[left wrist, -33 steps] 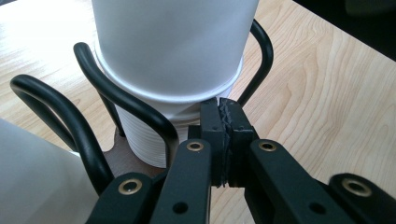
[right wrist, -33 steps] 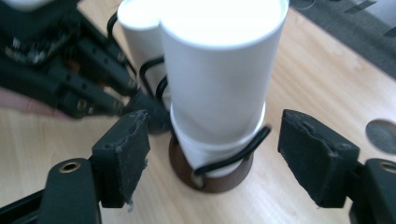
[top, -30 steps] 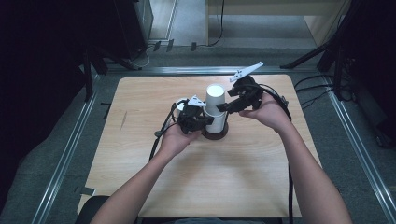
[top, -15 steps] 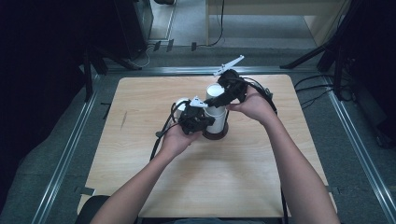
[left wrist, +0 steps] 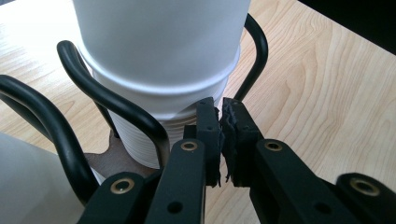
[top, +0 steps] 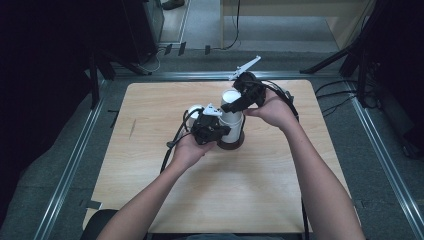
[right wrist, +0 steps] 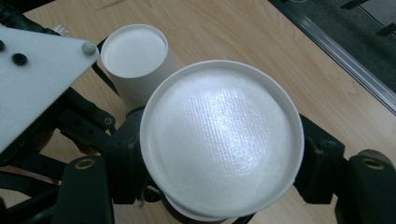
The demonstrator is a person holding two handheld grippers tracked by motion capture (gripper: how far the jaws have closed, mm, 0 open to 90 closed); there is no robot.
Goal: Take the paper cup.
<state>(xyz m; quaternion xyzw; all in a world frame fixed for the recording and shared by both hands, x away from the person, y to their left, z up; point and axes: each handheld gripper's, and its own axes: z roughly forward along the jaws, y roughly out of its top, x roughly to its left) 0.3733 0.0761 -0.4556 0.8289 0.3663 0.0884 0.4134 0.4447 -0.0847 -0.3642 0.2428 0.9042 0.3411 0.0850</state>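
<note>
A stack of upturned white cups (top: 231, 116) stands in a dark round holder (top: 231, 145) with black wire hoops (left wrist: 116, 103) at the middle of the wooden table. My right gripper (top: 234, 103) comes in from the far right, its jaws on either side of the top cup (right wrist: 219, 135) and pressed against it. My left gripper (top: 220, 131) is low at the stack's left, shut with nothing between its jaws (left wrist: 221, 108), tips against the ribbed lower cup (left wrist: 159, 46). A second white cup (right wrist: 134, 50) stands alone just left of the stack.
The lone cup (top: 193, 110) sits behind my left hand. Cables trail from both grippers across the table (top: 260, 200). Metal rails (top: 70, 165) frame the table's edges, with dark floor and stands beyond.
My right gripper has moved left and down from beside the stack onto its top cup and now clasps it. The left gripper has stayed at the stack's base.
</note>
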